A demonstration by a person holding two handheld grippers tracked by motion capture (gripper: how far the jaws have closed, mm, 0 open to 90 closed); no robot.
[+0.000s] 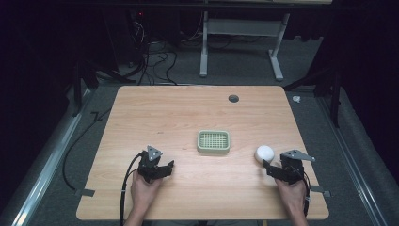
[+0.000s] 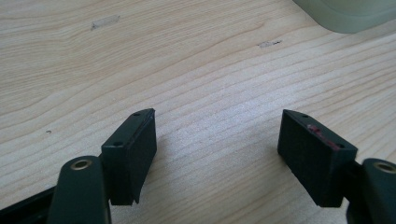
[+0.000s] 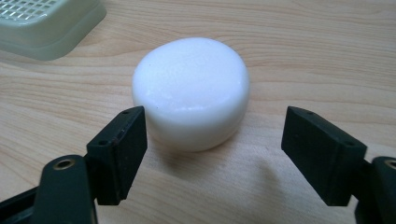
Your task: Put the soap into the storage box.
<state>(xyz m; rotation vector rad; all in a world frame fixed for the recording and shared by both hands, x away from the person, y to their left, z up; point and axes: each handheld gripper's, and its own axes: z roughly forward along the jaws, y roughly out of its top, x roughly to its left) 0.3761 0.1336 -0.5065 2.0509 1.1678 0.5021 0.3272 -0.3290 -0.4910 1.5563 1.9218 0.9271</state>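
Two black grippers, both wide open, empty. Right gripper faces the round white soap-like puck, which lies just right of the pale green slotted plastic tray; left gripper idles left. Risk: smooth, possibly slippery puck squirts from closing jaws.

A light wooden table with visible grain fills the middle of the high view, a round dark grommet near its 12 o'clock edge. Grey carpet surrounds it. At 12 o'clock stands a pale metal desk frame; tangled black cables lie at 11 o'clock. The surroundings beyond are dark, with the light falling mainly on the tabletop.
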